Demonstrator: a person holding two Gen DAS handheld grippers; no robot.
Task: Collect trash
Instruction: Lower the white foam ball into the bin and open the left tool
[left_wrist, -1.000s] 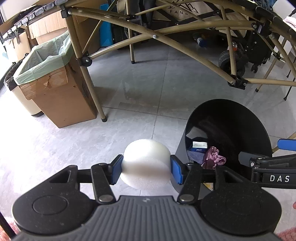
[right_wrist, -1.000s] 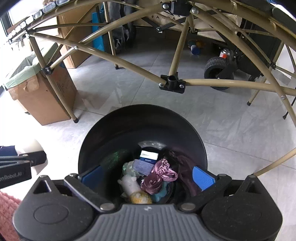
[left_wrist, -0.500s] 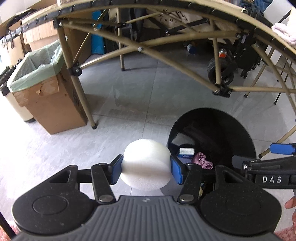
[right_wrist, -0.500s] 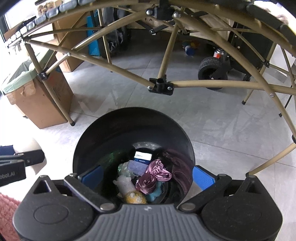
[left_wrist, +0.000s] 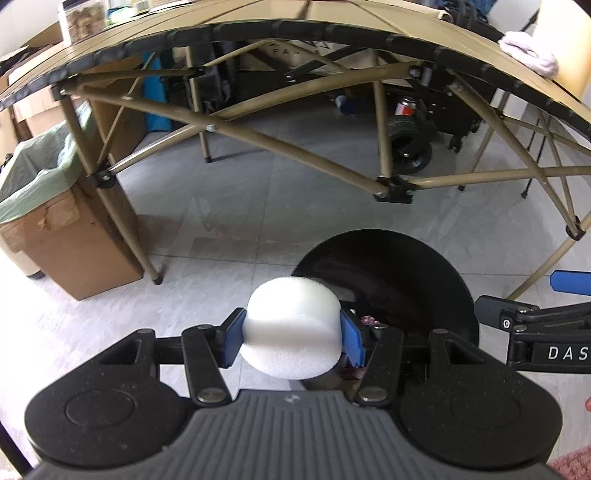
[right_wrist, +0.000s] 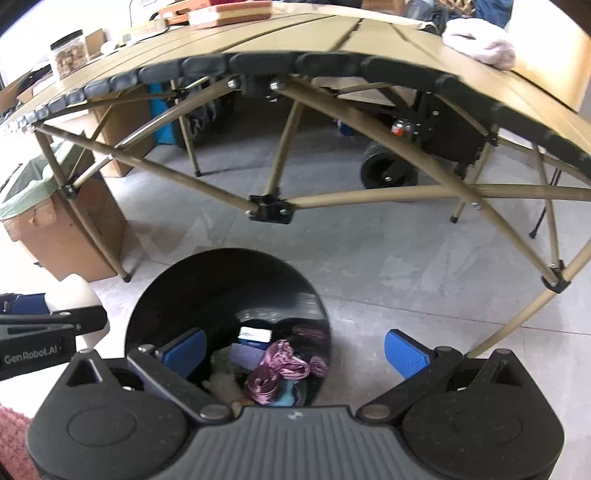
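A white foam cylinder (left_wrist: 291, 328) sits squeezed between the blue pads of my left gripper (left_wrist: 291, 334), which is shut on it. It hangs just left of the near rim of a black round bin (left_wrist: 406, 266) on the floor. In the right wrist view, my right gripper (right_wrist: 294, 350) stands open above that bin (right_wrist: 221, 280), nothing between its pads. Inside the bin lie a purple ribbon-like scrap (right_wrist: 277, 373), a small white-and-blue box (right_wrist: 255, 336) and other bits. The foam cylinder (right_wrist: 74, 291) shows at that view's left edge.
A tan folding table's crossed frame (left_wrist: 295, 155) arches over the floor behind the bin, with a leg (left_wrist: 125, 229) to the left. A cardboard box with a green liner (left_wrist: 48, 221) stands beside that leg. A pink cloth (right_wrist: 480, 44) lies on the tabletop. A black wheel (left_wrist: 410, 151) is underneath.
Both grippers have risen and drawn back from the bin, so it looks smaller and the tabletop has come into view. The foam stays gripped and the right jaws stay apart.
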